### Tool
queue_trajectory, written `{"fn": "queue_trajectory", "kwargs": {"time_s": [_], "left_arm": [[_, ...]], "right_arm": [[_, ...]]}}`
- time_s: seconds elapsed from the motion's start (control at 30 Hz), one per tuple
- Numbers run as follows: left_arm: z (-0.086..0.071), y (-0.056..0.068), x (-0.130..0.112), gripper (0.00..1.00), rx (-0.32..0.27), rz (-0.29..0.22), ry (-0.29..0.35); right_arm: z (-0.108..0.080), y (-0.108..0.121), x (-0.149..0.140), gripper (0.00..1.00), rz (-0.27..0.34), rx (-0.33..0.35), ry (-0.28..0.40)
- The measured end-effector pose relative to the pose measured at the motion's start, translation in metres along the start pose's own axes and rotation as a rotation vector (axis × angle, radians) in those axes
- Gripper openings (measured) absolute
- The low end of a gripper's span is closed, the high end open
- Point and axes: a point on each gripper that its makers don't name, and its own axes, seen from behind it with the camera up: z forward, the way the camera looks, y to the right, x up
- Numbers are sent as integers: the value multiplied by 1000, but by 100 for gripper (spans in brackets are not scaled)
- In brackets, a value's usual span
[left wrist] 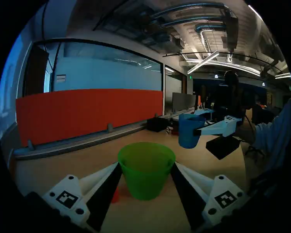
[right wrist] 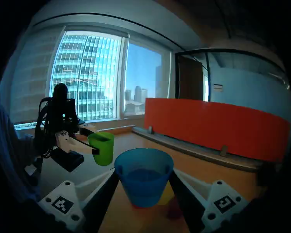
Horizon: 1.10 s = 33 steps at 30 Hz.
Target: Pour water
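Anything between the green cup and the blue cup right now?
Nothing: in the left gripper view the gap between the green cup and the blue cup shows just bare tabletop behind; the right gripper view agrees.

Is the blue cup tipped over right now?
No, the blue cup sits upright between the fingers of the right gripper, with its open mouth facing up.

I take the table [left wrist: 207,155] as landmark; above its near side my left gripper [left wrist: 146,174] holds a cup [left wrist: 146,171]; farther across it, to the right, my right gripper [right wrist: 144,182] holds a second cup [left wrist: 188,130]; a partition panel [left wrist: 87,112] stands behind its far edge.
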Motion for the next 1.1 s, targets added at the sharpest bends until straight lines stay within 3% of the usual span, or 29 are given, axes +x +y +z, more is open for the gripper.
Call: {"fn": "queue_trajectory", "kwargs": {"time_s": [0.6, 1.1], "left_arm": [[5, 15, 15, 86, -13, 30, 29], [10, 32, 15, 86, -46, 29, 40]], "right_arm": [[6, -3, 33, 89, -109, 20, 28], [16, 8, 70, 89, -313, 6, 36]]}}
